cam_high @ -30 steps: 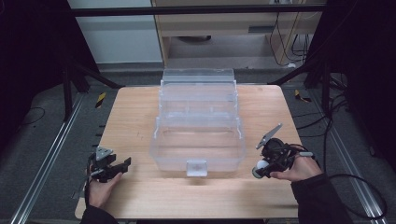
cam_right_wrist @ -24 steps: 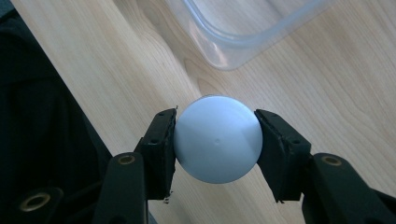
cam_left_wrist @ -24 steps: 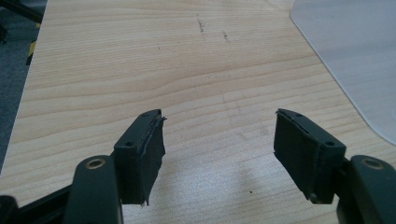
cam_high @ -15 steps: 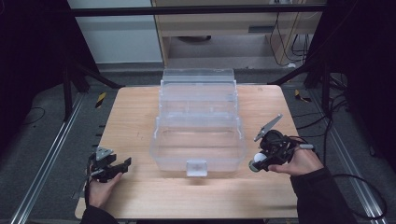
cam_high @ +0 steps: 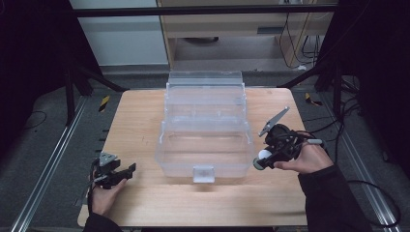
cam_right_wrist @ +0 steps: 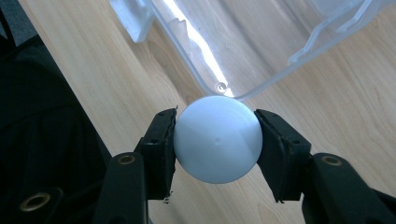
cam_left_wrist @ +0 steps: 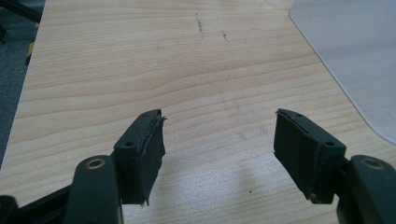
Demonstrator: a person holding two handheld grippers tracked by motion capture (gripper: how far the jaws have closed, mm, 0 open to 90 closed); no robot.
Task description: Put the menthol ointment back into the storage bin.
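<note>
A clear plastic tiered box (cam_high: pixel 205 125) stands open in the middle of the wooden table (cam_high: pixel 140 116). My right gripper (cam_high: pixel 261 159) is shut on a white ball (cam_high: pixel 263 154) (cam_right_wrist: pixel 217 138) and hovers just off the box's front right corner (cam_right_wrist: pixel 224 88). The ball sits squarely between the two black pads (cam_right_wrist: pixel 161 147). My left gripper (cam_high: pixel 126 170) (cam_left_wrist: pixel 219 154) rests open near the table's front left corner, nothing between its jaws, well apart from the box.
The box's front latch tab (cam_high: pixel 203 173) faces the table's near edge. A corner of the clear box (cam_left_wrist: pixel 355 51) lies at the upper right of the left gripper view. Dark frame legs and cables (cam_high: pixel 338 96) stand off the table's right side.
My right gripper has moved left and slightly up with the ball, closer to the box's front right corner. The left gripper has stayed still.
</note>
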